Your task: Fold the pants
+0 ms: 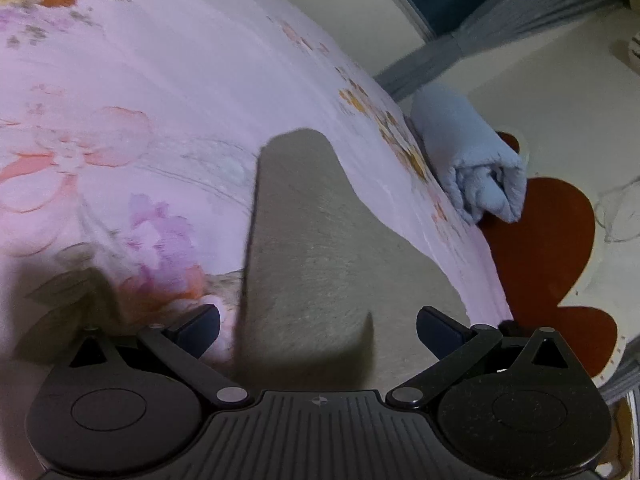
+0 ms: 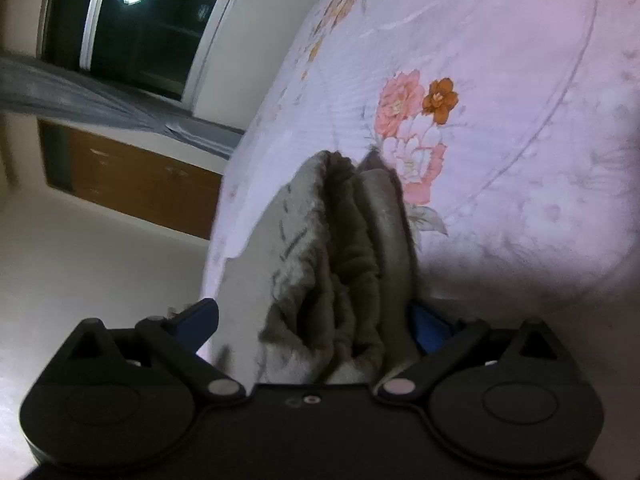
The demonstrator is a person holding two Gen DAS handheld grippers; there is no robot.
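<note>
The gray pants (image 1: 308, 264) lie folded on the flowery bed sheet (image 1: 120, 100). The left hand-held gripper (image 1: 318, 326) and the right hand-held gripper (image 2: 316, 322) both stand wide apart around the pants, not squeezing.

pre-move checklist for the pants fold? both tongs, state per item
1. Left tongs open, pads off the pants: ok.
2. Right tongs open around the folded end, no pinch seen: ok.
3. Pants lying on the sheet: ok.
4. Layers stacked evenly: not ok, bunched at the right end.
5. Blue roll apart from the pants: ok.
6. Fold finished: cannot tell.
</note>
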